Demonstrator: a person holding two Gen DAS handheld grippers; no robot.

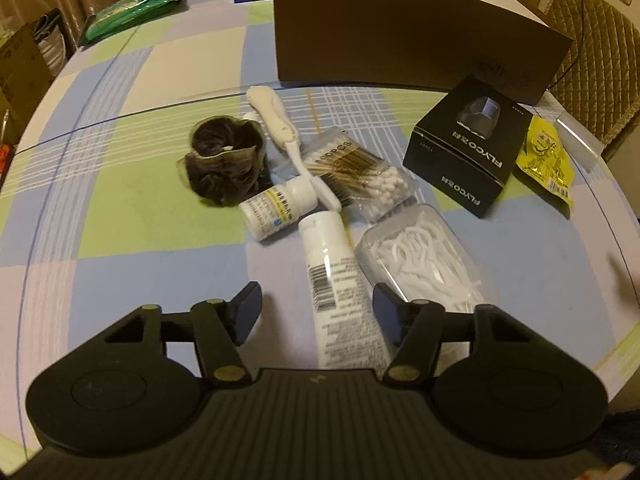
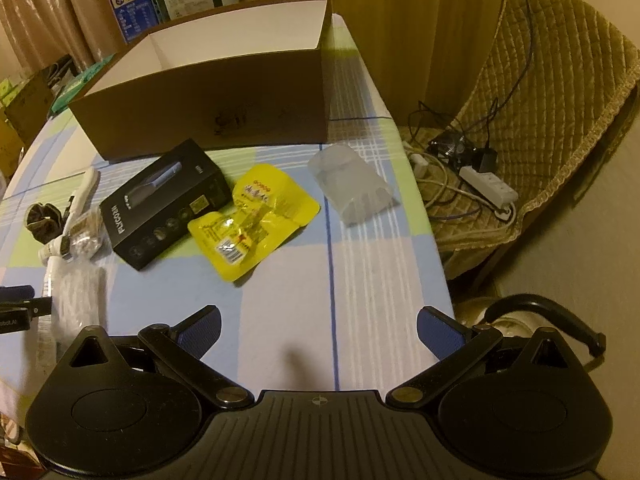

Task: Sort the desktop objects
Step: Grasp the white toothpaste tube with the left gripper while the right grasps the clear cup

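My left gripper [image 1: 318, 300] is open over the checked tablecloth, its fingers either side of a white tube [image 1: 336, 280] lying flat, not touching it. Beyond lie a white pill bottle [image 1: 276, 208], a bag of cotton swabs [image 1: 360, 172], a clear box of floss picks [image 1: 420, 256], a dark scrunchie [image 1: 224, 160] and a white brush-like tool [image 1: 276, 120]. A black FLYCO box [image 1: 468, 148] [image 2: 164, 200] and a yellow packet [image 1: 548, 160] [image 2: 252, 220] sit to the right. My right gripper [image 2: 318, 332] is open with nothing between its fingers, short of the yellow packet.
A large open brown cardboard box [image 2: 216, 100] [image 1: 400, 40] stands at the back of the table. A translucent plastic holder [image 2: 352, 184] lies near the table's right edge. A green pack [image 1: 132, 8] lies far left. A quilted chair [image 2: 540, 100] holds cables and a power strip.
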